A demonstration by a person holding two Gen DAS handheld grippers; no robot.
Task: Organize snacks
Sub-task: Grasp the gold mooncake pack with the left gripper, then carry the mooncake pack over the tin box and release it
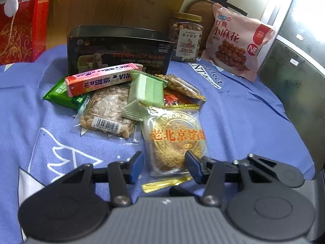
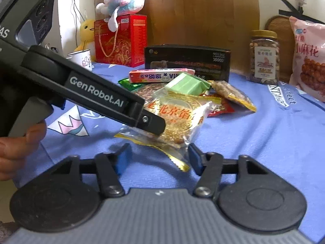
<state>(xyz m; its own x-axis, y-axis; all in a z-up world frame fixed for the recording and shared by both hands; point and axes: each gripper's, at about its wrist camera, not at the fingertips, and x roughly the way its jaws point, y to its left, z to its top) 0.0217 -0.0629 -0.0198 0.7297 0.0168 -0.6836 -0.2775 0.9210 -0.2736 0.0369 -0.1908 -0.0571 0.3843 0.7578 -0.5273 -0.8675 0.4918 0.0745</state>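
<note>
left gripper point(image 1: 164, 165) pinching near end of pastry pack point(image 1: 176, 140); slick wrapper can slip on you | right gripper point(image 2: 158, 158) open, empty

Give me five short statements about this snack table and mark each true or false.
1. The pink candy stick lies on top of the snack pile. True.
2. The nut jar lies on its side. False: it stands upright.
3. The black box stands behind the pile. True.
4. The pastry packet lies flat, untouched. False: the left tongs hold it tilted up.
5. The right tongs are clamped on the packet. False: they stand open.
</note>
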